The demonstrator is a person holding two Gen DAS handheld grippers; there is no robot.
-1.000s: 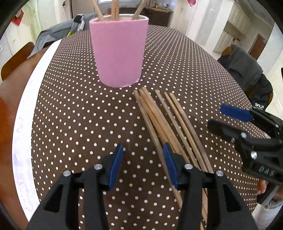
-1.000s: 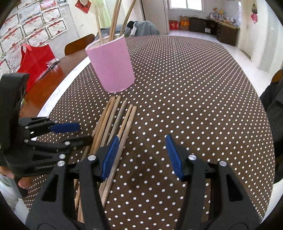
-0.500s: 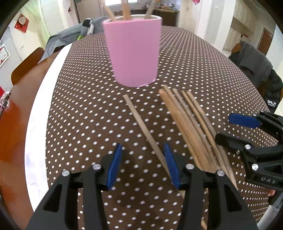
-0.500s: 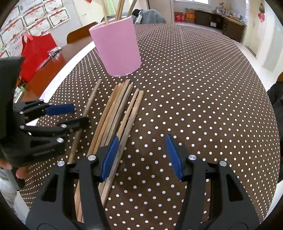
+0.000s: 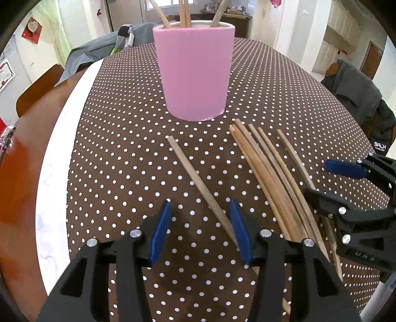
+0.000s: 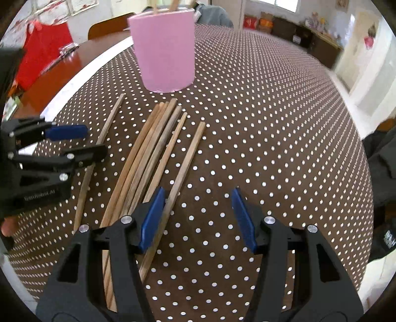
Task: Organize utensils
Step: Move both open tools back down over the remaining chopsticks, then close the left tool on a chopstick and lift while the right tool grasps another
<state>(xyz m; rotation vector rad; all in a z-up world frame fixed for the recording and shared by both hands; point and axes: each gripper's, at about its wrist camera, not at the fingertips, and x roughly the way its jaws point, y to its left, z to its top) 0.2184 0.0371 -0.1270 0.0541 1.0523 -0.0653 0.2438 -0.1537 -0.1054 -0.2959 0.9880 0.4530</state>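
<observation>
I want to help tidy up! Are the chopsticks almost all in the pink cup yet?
Not yet. A few chopsticks already stand in the cup. Nothing is in hand: the left claw is open over one stick lying alone, and the right claw is open beside another. Still left on the table: those two and the bunch between them.

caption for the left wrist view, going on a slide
Open left gripper poised over one chopstick split from the bundle, pink cup behind.

Pink cup (image 5: pixel 194 74) blocks ahead, chopsticks (image 5: pixel 269 173) between grippers, tablecloth (image 6: pixel 272 123) right bare
</observation>
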